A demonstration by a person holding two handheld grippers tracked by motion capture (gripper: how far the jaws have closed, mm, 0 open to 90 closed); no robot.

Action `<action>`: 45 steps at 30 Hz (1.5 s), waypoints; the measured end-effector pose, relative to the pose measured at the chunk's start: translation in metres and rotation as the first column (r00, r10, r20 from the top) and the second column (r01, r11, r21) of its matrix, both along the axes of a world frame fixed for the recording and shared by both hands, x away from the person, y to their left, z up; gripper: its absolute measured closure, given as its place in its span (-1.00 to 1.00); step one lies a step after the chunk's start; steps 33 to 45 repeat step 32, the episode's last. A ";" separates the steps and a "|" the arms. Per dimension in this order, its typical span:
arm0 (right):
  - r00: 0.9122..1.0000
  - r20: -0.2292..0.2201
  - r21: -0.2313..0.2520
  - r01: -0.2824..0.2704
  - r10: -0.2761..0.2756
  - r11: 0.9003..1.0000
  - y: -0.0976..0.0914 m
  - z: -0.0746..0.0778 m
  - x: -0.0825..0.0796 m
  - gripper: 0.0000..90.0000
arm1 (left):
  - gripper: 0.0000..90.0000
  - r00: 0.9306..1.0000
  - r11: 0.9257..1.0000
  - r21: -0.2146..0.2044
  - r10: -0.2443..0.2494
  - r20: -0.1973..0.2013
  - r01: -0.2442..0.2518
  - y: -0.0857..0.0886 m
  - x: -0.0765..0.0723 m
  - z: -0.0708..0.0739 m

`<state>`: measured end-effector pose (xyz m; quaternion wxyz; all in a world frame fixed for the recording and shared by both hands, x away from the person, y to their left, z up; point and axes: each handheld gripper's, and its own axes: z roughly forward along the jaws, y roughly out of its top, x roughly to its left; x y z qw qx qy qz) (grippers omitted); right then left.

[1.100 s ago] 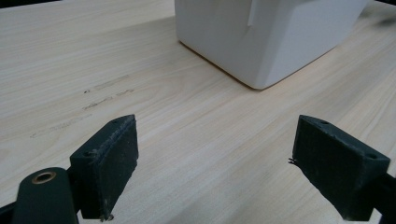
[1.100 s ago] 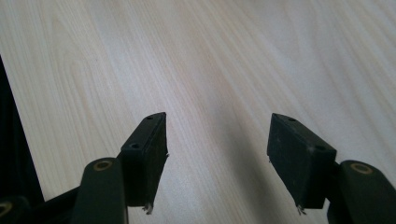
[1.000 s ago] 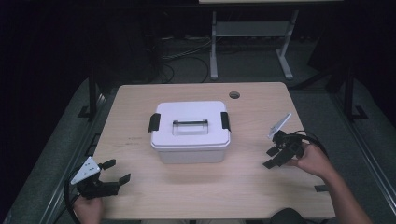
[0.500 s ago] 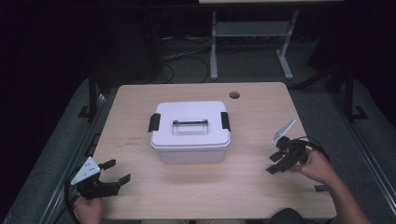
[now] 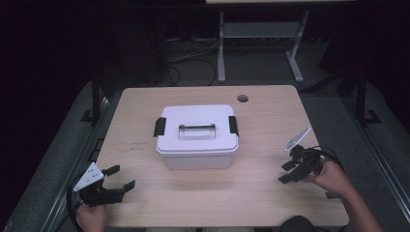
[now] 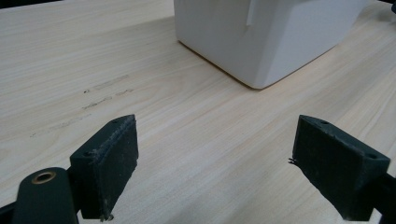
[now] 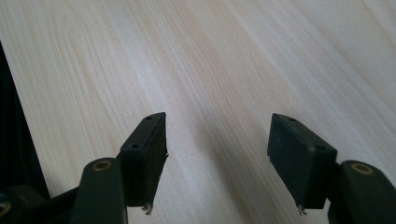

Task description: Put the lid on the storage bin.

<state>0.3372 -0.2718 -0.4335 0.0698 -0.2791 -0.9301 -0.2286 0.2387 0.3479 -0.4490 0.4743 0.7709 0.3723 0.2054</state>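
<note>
Grippers wait at the near corners of a pale wooden table (image 5: pixel 270 116), one in each of a person's hands. At the near left corner, the left gripper (image 5: pixel 121 177) lies low over the wood, its grey three-cornered plate on top and its jaws spread wide, aimed toward the middle of the table. In the left gripper view, the two black pads (image 6: pixel 114 156) stand far apart with nothing but bare wood grain between them; they hold nothing and touch nothing. At the near right edge, the right gripper (image 5: pixel 288 172) angles inward and down over the tabletop, its cable looping back along the hand (image 5: pixel 331 176). In the right gripper view its jaws are also parted wide, bare wood visible through the gap, with no object pinched or pressed.

Farther in, at the centre of the table, sits a white lidded storage box (image 5: pixel 197 137), well apart from both grippers. Its lid is on, with a black latch at each short end and a recessed handle on top. The left gripper view catches one white corner of the box just beyond its open jaws. Past the box, a small round cable hole (image 5: pixel 242 98) marks the far edge of the table, and a metal stand (image 5: pixel 256 43) rises from the dark floor behind.
</note>
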 end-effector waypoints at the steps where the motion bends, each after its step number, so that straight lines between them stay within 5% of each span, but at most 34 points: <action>1: 1.000 0.001 0.001 -0.003 0.003 1.000 -0.001 -0.001 -0.001 -0.18 | -0.70 1.000 1.000 0.001 -0.001 0.000 0.001 0.000 0.000 0.000; 45: 1.000 0.002 0.029 0.023 -0.023 0.999 -0.014 -0.008 -0.018 -0.20 | -0.70 1.000 1.000 0.007 -0.002 -0.003 0.002 -0.001 0.001 0.000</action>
